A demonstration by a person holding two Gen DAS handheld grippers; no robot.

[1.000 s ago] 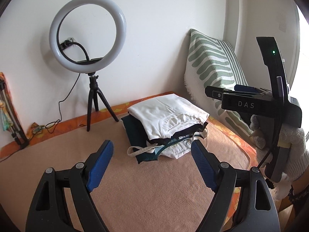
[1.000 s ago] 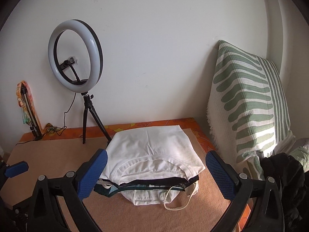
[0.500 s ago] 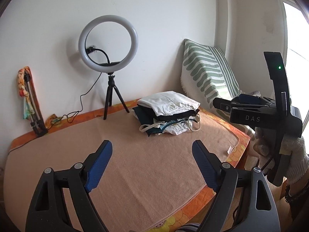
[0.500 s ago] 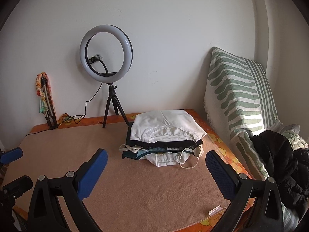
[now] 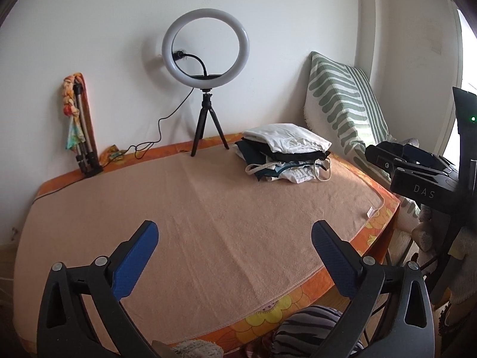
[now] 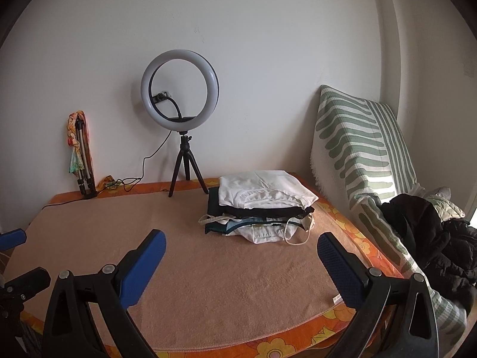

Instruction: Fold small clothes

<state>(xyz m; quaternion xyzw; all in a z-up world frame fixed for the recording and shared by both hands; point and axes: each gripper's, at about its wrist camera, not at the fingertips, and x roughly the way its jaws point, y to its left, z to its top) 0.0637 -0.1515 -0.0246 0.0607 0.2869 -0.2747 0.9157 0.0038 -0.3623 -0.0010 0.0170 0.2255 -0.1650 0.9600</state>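
Observation:
A stack of folded clothes [image 5: 284, 150] [image 6: 261, 208], white on top with dark and teal pieces beneath and loose white straps, sits at the far right of the peach towel [image 5: 193, 223] [image 6: 208, 268]. My left gripper [image 5: 234, 258] hovers over the towel's near edge, its jaws opening wide with nothing between them. My right gripper [image 6: 241, 262] is open and empty, well short of the stack. The right gripper's body [image 5: 423, 179] shows at the right edge of the left wrist view.
A ring light on a black tripod [image 5: 205, 89] [image 6: 180, 125] stands at the back by the wall, its cable trailing left. A folded tripod with a cloth [image 5: 79, 125] leans at far left. A green-striped cushion [image 6: 357, 155] and a black jacket [image 6: 429, 238] lie right of the table.
Both grippers have pulled back from the clothes stack, which now looks smaller and farther away. The left jaws have spread a little wider.

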